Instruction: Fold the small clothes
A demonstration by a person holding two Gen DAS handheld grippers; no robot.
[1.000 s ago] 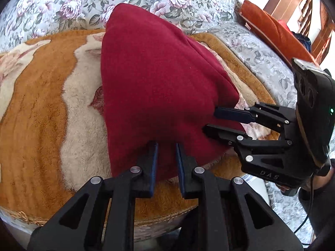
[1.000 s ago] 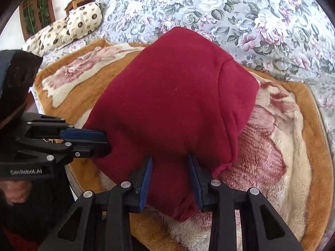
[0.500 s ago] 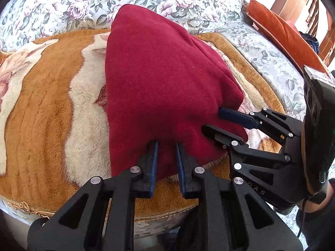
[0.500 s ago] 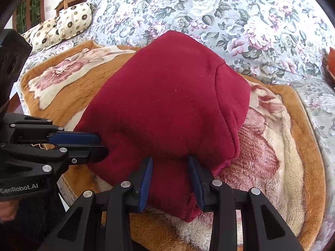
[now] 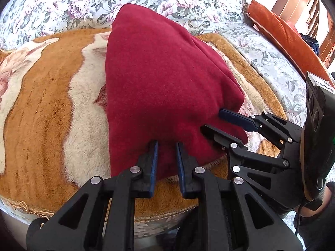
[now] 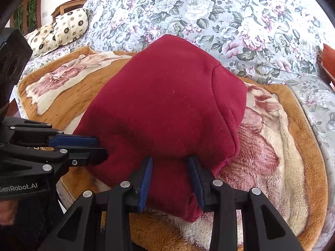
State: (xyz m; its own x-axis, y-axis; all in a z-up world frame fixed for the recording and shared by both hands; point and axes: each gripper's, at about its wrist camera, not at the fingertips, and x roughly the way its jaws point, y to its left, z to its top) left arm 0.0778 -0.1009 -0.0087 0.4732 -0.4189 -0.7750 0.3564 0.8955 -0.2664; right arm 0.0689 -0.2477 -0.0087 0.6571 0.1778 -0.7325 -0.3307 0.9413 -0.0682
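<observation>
The red garment [image 5: 167, 87] lay draped over the brown-and-cream blanket [image 5: 41, 108] on the bed, its near hem toward the bed's edge, with the flowered bedspread [image 5: 62, 2] behind it. From the right wrist view it showed a doubled layer, one panel folded over another near the right side.

The left claw [image 5: 166, 146] was closed on the near hem; red cloth filled the narrow gap between its blue pads. The right claw [image 6: 170, 163] stood wider, with a thick roll of the hem between its fingers [image 6: 146, 173]. Its pads seemed to press the cloth on both sides, so I judged it gripping too, though on a bulkier bunch. In the left wrist view the right claw reached in from the side, close beside the left one.

Judging from this, the step in hand was a two-point hold on the hem, ready to lift or carry it over.

Risks as I saw them: the right claw's looser hold on a thick bunch could let the cloth slip out once it was pulled, leaving the fold skewed. The two claws sat near each other, so the garment's far corners hung unsupported and could sag or crumple. The plush blanket might drag on the cloth and pull the lower layer askew. The hem lay near the bed's edge, and a dropped end could slide off.
</observation>
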